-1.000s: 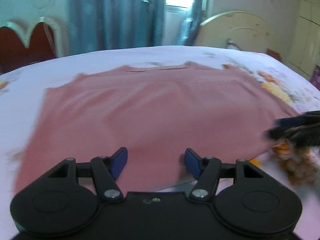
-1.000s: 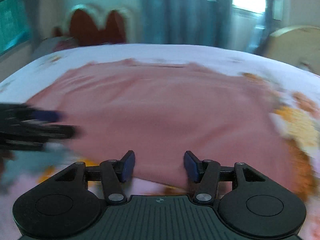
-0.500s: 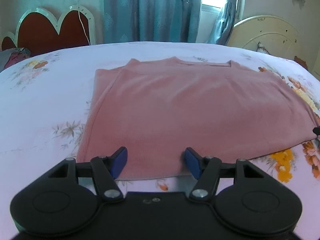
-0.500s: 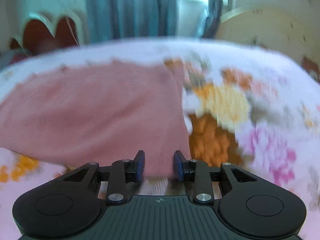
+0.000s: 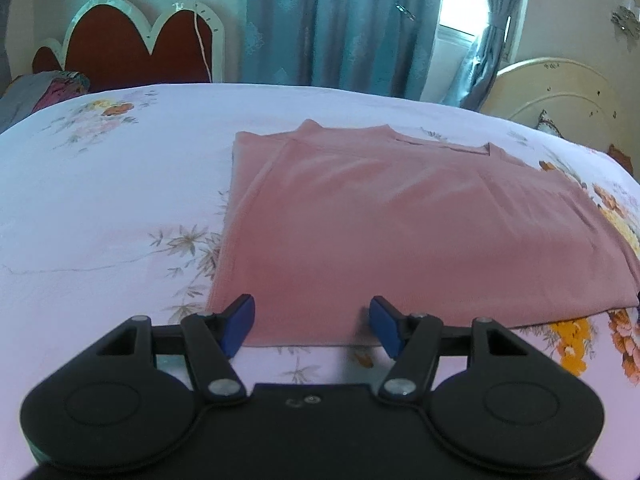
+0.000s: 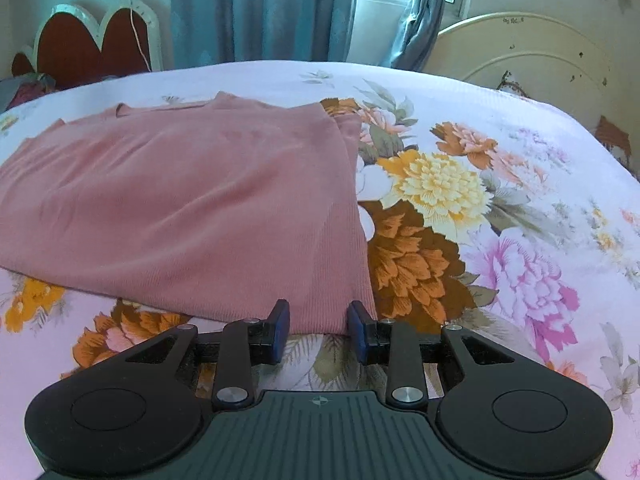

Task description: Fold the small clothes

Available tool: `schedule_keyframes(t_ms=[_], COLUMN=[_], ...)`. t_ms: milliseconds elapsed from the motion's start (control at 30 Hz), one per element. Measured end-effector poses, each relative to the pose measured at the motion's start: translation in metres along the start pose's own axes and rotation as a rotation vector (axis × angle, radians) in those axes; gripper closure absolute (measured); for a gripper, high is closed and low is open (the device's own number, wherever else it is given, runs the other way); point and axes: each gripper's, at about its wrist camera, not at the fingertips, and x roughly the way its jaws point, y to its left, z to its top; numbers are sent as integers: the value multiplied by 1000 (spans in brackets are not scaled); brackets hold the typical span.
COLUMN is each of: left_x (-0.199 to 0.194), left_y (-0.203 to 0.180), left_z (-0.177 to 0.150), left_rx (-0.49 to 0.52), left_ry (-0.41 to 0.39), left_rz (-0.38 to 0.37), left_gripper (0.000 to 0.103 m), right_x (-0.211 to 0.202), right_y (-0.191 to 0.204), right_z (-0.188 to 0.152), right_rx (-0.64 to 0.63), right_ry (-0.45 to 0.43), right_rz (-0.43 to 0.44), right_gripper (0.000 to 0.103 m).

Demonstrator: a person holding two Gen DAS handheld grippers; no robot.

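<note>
A pink knit top lies flat on the flowered bedsheet, sleeves folded in, neckline at the far side. My left gripper is open, its blue fingertips at the hem near the top's near left corner. In the right wrist view the same top fills the left half. My right gripper is open but narrower, its fingertips at the hem by the near right corner. Neither gripper holds cloth.
The bed carries a pale sheet with large orange, yellow and pink flowers. A red scalloped headboard and blue curtains stand behind. A cream headboard is at the right. Bundled cloth lies at the far left.
Both grippers have swung apart from the middle of the hem to its corners, left going left and right going right. The right gripper's jaws have narrowed. The top has not moved.
</note>
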Motion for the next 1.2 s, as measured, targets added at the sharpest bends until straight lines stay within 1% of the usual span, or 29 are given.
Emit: schedule_keyframes(t_ms=[100, 200, 333, 433, 500, 700, 833, 867, 900, 933, 967, 1000, 1033, 1067, 1100, 1133, 1167, 1200], left_x=[-2, -5, -3, -1, -1, -3, -13, -16, -18, -19, -20, -21, -23, -23, -22, -20, -17, -13], left_y=[2, 4, 6, 7, 10, 22, 30, 31, 34, 36, 40, 42, 44, 45, 46, 47, 48, 50], left_z=[-1, -1, -4, -5, -5, -4, -4, -6, -7, -9, -12, -16, -18, -22, -25, -26, -27, -27], left_rx=[-6, -3, 6, 9, -3, -61, -100, -111, -128, -152, -193, -241, -285, -349, -405, -456, -501, -550], left_ry=[1, -7, 2, 4, 3, 2, -5, -7, -3, 2, 8, 8, 3, -5, -15, -28, -39, -52], left_rz=[3, 7, 4, 2, -2, -33, -32, -28, -19, -21, -40, -61, -76, -102, -124, -136, -145, -156], left_gripper=[41, 41, 40, 40, 40, 40, 40, 37, 34, 34, 34, 34, 34, 34, 35, 36, 36, 36], right_x=[-1, -8, 0, -1, 1, -1, -21, -26, -30, -34, -36, -38, -41, -44, -45, -47, -47, -46], right_y=[-2, -2, -6, -9, -10, -16, -21, -22, -24, -24, -24, -22, -20, -18, -16, -14, -11, -8], right_z=[0, 1, -1, -4, -6, -6, -8, -9, -9, -9, -9, -8, -7, -5, -4, -3, 0, 2], right_rx=[2, 6, 11, 23, 20, 50, 88, 91, 95, 96, 95, 91, 88, 88, 90, 98, 101, 102], right_ry=[3, -24, 15, 7, 15, 19, -39, -52, -63, -67, -71, -75, -85, -101, -112, -128, -132, -123], right_rz=[-6, -13, -17, -7, -17, -13, -14, -12, -5, 3, 9, 14, 17, 29, 51, 75, 112, 132], right_gripper=[72, 72, 72, 72, 72, 72, 71, 71, 71, 71, 71, 68, 54, 49, 49, 55, 84, 94])
